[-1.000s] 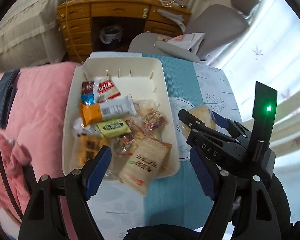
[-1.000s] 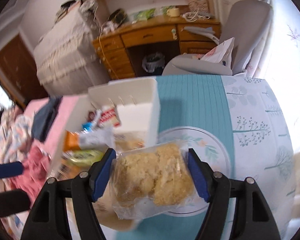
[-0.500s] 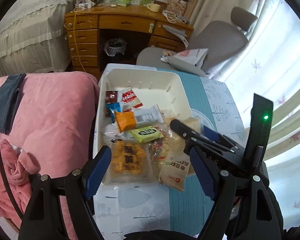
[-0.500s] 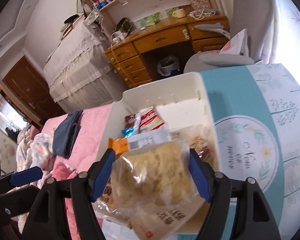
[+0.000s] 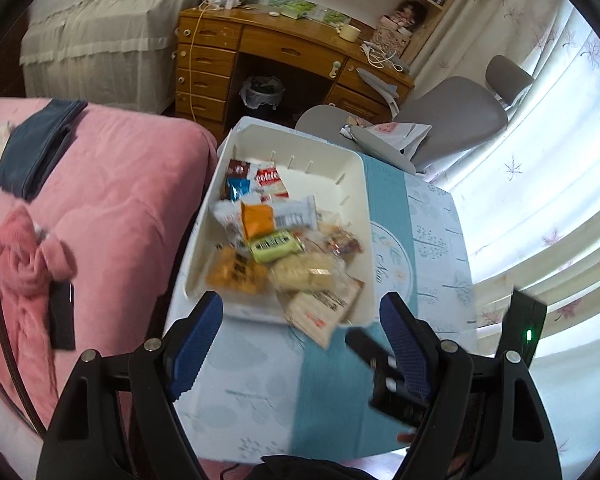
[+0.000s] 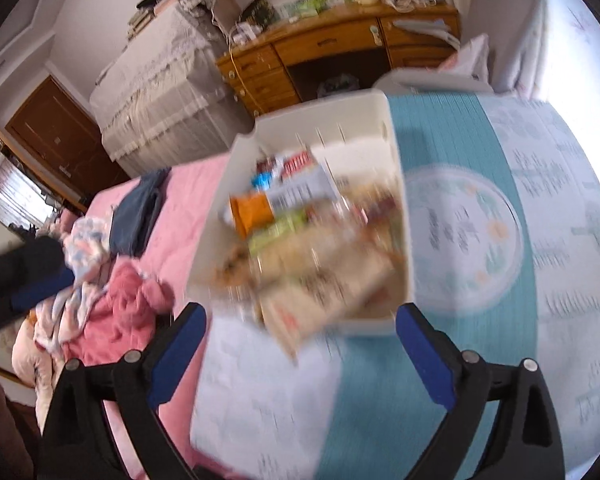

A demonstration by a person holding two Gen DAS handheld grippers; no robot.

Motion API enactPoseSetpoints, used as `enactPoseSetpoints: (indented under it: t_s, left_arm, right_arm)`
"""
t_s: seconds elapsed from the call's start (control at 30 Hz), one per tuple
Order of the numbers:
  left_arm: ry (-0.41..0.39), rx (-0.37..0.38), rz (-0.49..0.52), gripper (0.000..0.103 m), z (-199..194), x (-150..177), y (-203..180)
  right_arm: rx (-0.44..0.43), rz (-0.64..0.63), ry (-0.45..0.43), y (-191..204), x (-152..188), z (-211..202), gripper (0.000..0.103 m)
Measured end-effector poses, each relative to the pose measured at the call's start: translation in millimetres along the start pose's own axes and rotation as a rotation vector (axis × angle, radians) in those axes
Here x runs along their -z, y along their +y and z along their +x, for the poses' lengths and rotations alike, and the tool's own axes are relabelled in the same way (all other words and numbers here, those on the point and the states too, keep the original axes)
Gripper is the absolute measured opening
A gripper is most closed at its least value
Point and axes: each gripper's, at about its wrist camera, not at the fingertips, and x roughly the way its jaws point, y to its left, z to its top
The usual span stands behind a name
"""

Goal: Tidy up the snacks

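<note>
Both grippers: we hold the left gripper (image 5: pixel 300 344) and the right gripper (image 6: pixel 300 354) spread wide and bare, back from the near rim of the white bin (image 5: pixel 236 148).
Just changed: our right gripper's jaws have just been opening; the clear bag of pale crumbly biscuits (image 5: pixel 302 274) pinched between them a second ago now lies in the bin, nothing between the pads.
Where the snacks are: heaped in the bin on the worktop (image 5: pixel 256 392) — orange packet (image 5: pixel 256 220), green bar (image 5: pixel 276 245), red-and-white packet (image 5: pixel 269 179); a long cracker packet (image 5: pixel 324 310) hangs over the near rim.
Meaning for the task: we judge this drop done; the worktop around the bin shows no loose snack, so the job looks close to finished.
Left view only: sharp enough to sort the packets, and it catches the right gripper's finger low at right.
Right view only: badly smeared, yet it shows the printed round motif (image 6: pixel 466 236) clear of snacks, and the left gripper at its left edge over the pink bed (image 6: pixel 180 216).
</note>
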Motion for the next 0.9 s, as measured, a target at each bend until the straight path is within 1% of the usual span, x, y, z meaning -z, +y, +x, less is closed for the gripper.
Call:
enactPoseSetpoints:
  t_s: [0.1, 0.17, 0.23, 0.33, 0.47, 0.53, 0.6, 0.67, 0.7, 0.73, 0.83, 0.9]
  left_arm:
    - [0.003, 0.010, 0.014, 0.080, -7.1, 23.2, -17.2]
    - [0.025, -0.002, 0.038, 0.080, -10.4, 38.9, -31.9]
    - [0.044, 0.004, 0.065, 0.080, -15.2, 58.3, -49.7]
    - [0.053, 0.011, 0.096, 0.080, -20.5, 78.4, -73.8]
    - [0.034, 0.020, 0.117, 0.080, -30.0, 98.3, -103.7]
    - [0.017, 0.018, 0.136, 0.080, -37.5, 105.9, -118.3]
    - [-0.001, 0.006, 0.157, 0.082, -43.7, 112.7, -129.4]
    - [-0.014, -0.019, 0.188, 0.091, -49.7, 119.8, -139.8]
    - [-0.019, -0.027, 0.197, 0.091, -52.8, 123.3, -143.7]
    - [-0.026, -0.035, 0.202, 0.092, -56.2, 127.0, -147.4]
    - [-0.037, -0.062, 0.208, 0.102, -62.4, 135.0, -151.3]
    - [-0.038, -0.079, 0.205, 0.102, -63.0, 140.2, -152.2]
  right_arm:
    - [0.017, 0.002, 0.047, -14.4, 25.7, -22.7, 0.097]
    - [0.037, -0.006, 0.074, -24.2, 40.2, -36.7, 0.097]
    - [0.051, -0.029, 0.088, -33.9, 58.6, -61.9, 0.097]
    - [0.075, -0.039, 0.111, -46.3, 76.6, -94.7, 0.097]
    - [0.084, -0.033, 0.119, -57.4, 88.6, -129.4, 0.097]
    - [0.117, -0.033, 0.107, -60.3, 94.7, -147.9, 0.097]
    - [0.124, -0.018, 0.103, -64.9, 98.9, -161.1, 0.097]
    - [0.091, 0.022, 0.113, -70.8, 101.6, -170.6, 0.097]
    - [0.068, 0.053, 0.116, -74.3, 103.5, -176.6, 0.097]
    - [0.070, 0.058, 0.099, -74.0, 104.7, -181.8, 0.097]
    - [0.130, 0.023, 0.039, -68.1, 110.6, -193.0, 0.098]
    - [0.153, 0.020, 0.012, -66.7, 114.2, -196.7, 0.103]
